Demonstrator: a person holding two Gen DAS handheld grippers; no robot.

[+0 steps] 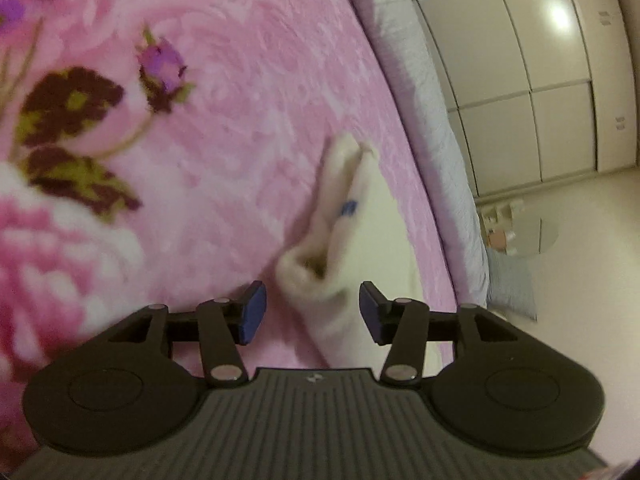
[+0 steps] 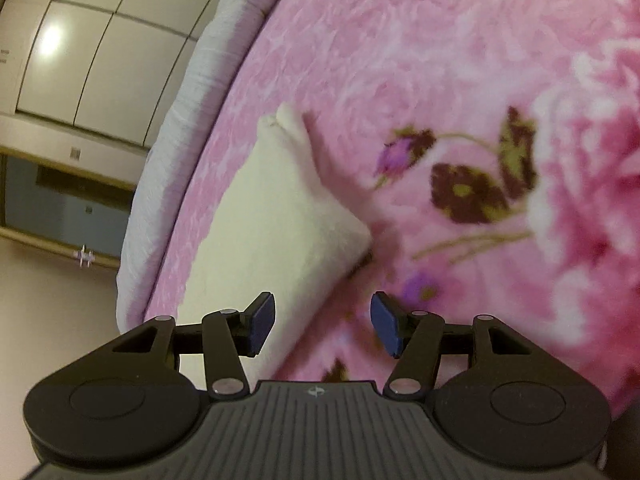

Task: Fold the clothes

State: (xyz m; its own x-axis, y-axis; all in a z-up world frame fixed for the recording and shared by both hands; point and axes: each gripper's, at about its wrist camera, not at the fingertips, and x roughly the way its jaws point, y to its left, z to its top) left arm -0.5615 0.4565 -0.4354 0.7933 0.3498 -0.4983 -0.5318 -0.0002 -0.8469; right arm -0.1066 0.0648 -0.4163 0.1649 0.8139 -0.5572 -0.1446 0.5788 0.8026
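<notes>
Left fingers (image 1: 260,312) spread empty, right fingers (image 2: 264,322) likewise, cream garment (image 1: 352,240) folded just ahead on pink blanket (image 1: 240,80).

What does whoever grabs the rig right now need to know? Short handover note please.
Left gripper: open, empty, its pads either side of the cream garment's near end, not closed on it.
Right gripper: open, empty, over the garment's near right corner.
The garment lies on the pink floral blanket, close to the bed's edge. It looks already folded into a compact shape, with a narrow part pointing away; the images are blurred, so I cannot tell how many folds.
Left to do: check the fold is neat, grasp and finish or set aside. No other clothes visible.
</notes>
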